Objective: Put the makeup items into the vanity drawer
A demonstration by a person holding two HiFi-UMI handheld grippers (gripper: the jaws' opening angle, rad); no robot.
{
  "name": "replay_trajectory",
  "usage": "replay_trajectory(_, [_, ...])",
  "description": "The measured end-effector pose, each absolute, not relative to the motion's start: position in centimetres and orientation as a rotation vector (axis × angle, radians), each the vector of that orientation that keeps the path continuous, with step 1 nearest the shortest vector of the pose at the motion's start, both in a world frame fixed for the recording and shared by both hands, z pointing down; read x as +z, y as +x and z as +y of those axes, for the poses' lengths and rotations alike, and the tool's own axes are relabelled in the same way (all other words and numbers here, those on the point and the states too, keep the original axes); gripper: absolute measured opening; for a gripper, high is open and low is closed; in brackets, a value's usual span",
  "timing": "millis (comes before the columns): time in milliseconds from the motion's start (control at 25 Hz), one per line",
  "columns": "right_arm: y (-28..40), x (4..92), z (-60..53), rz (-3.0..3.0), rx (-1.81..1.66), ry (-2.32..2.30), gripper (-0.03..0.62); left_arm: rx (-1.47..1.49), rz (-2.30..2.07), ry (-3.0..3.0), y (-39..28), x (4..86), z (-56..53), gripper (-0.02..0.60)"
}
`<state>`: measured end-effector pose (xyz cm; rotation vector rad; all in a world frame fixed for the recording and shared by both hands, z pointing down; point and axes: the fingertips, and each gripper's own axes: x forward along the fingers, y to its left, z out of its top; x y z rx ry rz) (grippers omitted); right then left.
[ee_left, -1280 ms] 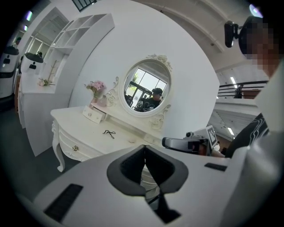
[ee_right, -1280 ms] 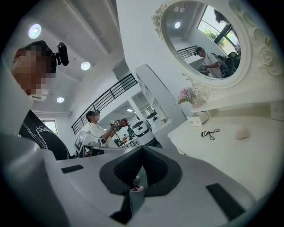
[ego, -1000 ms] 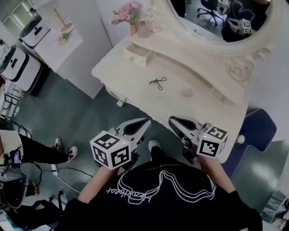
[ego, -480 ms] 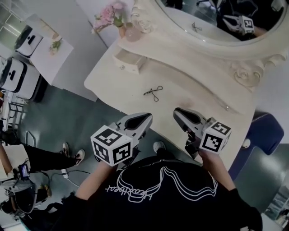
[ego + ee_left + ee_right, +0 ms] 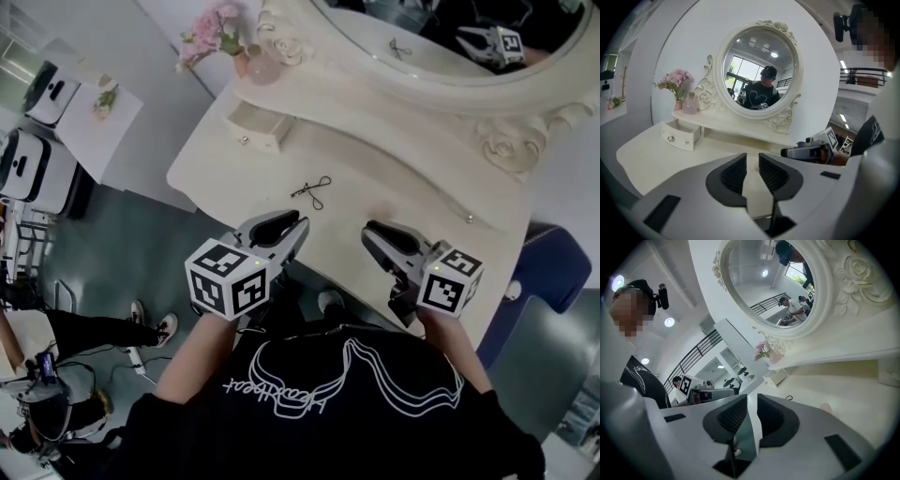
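In the head view, the cream vanity table (image 5: 412, 169) stands under a big oval mirror (image 5: 441, 42) with a carved frame. A small vanity drawer (image 5: 255, 129) at the left end of the raised shelf is pulled open. Pink flowers (image 5: 208, 23) stand at the far left corner. One makeup item, a dark eyelash curler (image 5: 312, 190), lies on the bare top, in front of the drawer and apart from it. Both grippers are at the near edge of the table, side by side, well short of the curler. The left gripper (image 5: 300, 223) points toward the curler, and the right gripper (image 5: 368, 231) points over the table top further right.

In the left gripper view, the jaws of the left gripper (image 5: 752, 158) have just been opening. Now a narrow gap stands between the ribbed pads, and only the table top shows through it. The open drawer (image 5: 680, 136) is to the left, and the mirror (image 5: 757, 70) shows the person.

In the right gripper view, the right gripper (image 5: 752, 400) also has its jaws a little apart, with nothing in them. Past the jaws, the curler (image 5: 788, 398) is a small dark loop on the table, and the drawer (image 5: 776, 377) is beyond it.
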<state>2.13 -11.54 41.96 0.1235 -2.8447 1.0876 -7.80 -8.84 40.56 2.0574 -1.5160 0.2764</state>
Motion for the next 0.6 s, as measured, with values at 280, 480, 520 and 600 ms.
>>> replay_trajectory(280, [2.8,41.6,-12.2,-2.869,1.076,0.229,0.054,0.385,-1.496,2.067,-10.1,43.0,-10.1,0.161])
replay_trajectory(480, [2.8,42.2,-13.1,-2.849,1.11,0.324,0.054,0.488,-1.446,2.063,-11.5,46.1,-11.5,0.185])
replay_trajectory(520, [2.8,42.2,-13.3,-2.845,1.119,0.343,0.054,0.511,-1.436,2.059,-11.8,46.7,-11.8,0.185])
replay_trajectory(600, [2.6,42.4,-13.7,-2.833,1.138,0.381,0.054,0.559,-1.415,2.057,-12.2,47.9,-12.4,0.186])
